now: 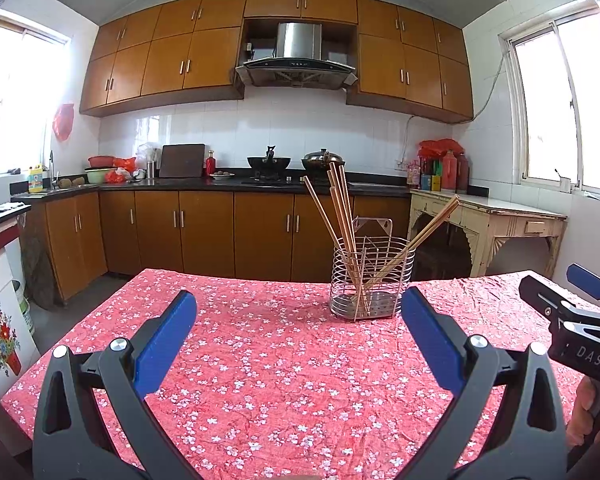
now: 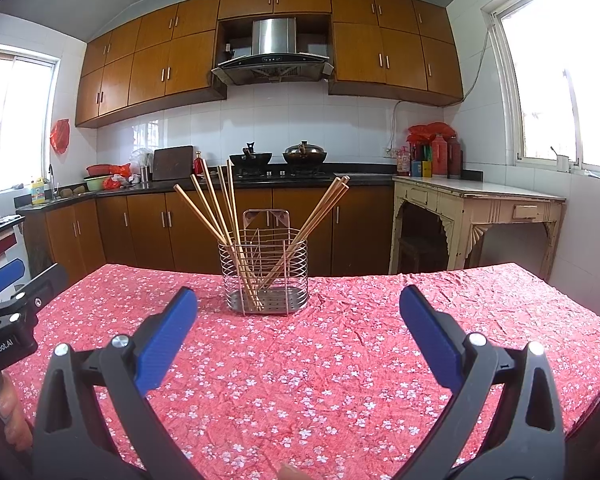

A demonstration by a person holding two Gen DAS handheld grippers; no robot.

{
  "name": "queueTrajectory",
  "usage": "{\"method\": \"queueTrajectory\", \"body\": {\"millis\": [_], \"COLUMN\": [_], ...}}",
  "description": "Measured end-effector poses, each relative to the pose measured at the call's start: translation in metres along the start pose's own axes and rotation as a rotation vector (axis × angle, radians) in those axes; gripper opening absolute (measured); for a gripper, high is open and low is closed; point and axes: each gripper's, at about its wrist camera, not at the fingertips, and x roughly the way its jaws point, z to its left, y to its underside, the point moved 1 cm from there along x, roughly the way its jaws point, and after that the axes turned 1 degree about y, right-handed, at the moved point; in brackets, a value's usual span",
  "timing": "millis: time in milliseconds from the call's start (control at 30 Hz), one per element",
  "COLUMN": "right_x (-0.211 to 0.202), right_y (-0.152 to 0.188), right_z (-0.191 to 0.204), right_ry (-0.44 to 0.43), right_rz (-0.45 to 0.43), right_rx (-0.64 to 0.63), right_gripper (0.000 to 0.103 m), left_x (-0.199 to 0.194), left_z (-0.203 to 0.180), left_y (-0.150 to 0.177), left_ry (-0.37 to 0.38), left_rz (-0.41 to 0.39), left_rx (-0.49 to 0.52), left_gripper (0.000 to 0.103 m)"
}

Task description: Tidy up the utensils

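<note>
A wire utensil holder stands on the table with the red floral cloth. Several wooden chopsticks lean in it, some left, some right. My left gripper is open and empty, above the cloth, short of the holder and a little to its left. In the right wrist view the holder with the chopsticks stands ahead, left of centre. My right gripper is open and empty above the cloth. Each gripper shows at the edge of the other's view: the right one, the left one.
Behind the table run brown kitchen cabinets and a black counter with woks. An old cream side table stands at the right wall. The table's far edge lies just behind the holder.
</note>
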Motion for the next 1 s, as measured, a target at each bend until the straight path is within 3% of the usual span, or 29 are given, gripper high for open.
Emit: {"method": "queueTrajectory", "body": {"millis": [1000], "right_x": [-0.0012], "right_y": [-0.0010], "right_z": [-0.0016], "right_ry": [0.001], "right_rz": [-0.005], "right_rx": [0.005], "right_gripper": [0.099], "left_x": [-0.0002], "left_z": [-0.0030], "left_y": [-0.0001], "left_ry": [0.001], "left_rz": [0.000], "left_rx": [0.000], "left_gripper": [0.101]}}
